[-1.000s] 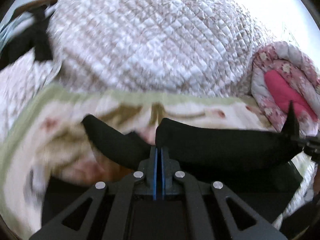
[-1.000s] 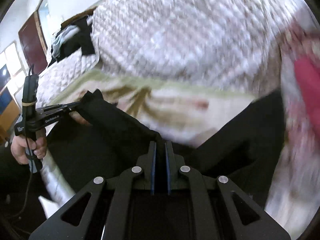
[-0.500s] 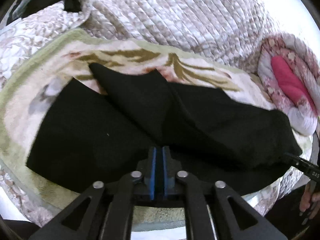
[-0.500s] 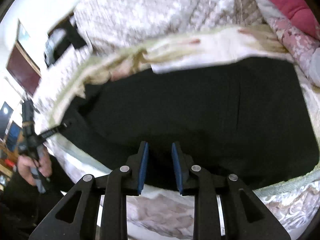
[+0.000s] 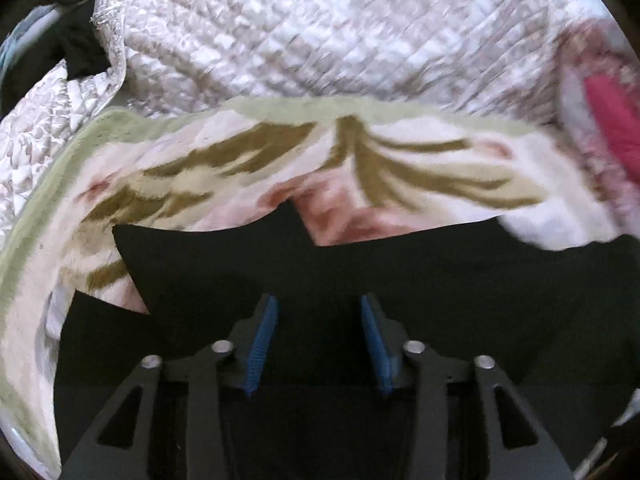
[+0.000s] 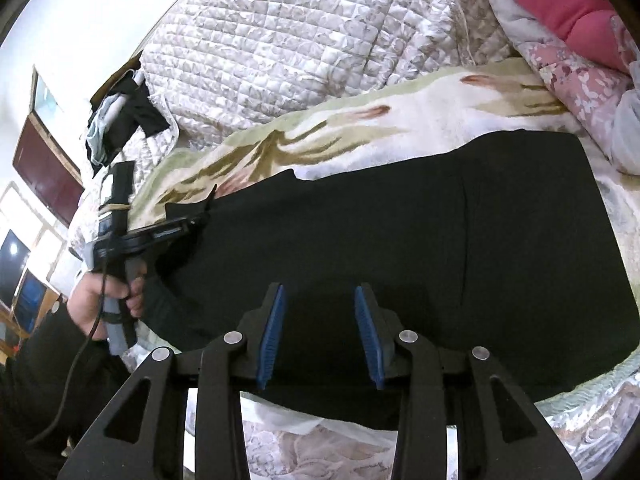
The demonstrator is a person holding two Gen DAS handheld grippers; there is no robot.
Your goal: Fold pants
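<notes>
The left gripper (image 5: 319,344) is seen spreading, nothing pinched. The black pants (image 6: 400,248) lie folded on the floral blanket (image 6: 360,128). The right gripper (image 6: 319,334) is likewise spreading, empty. The uneven left corner could be dragged loose by withdrawing pads.

the pants (image 6: 400,240) are plain black. under them the blanket (image 6: 420,120) is cream with olive-brown leaf streaks, pink-red blotches and a pale green border. the quilt (image 6: 280,48) behind is white-grey, stitched in small squares. the rolled bedding (image 6: 568,56) is pink floral with a magenta centre. both grippers' fingers (image 6: 272,332) carry blue pads on black frames.
</notes>
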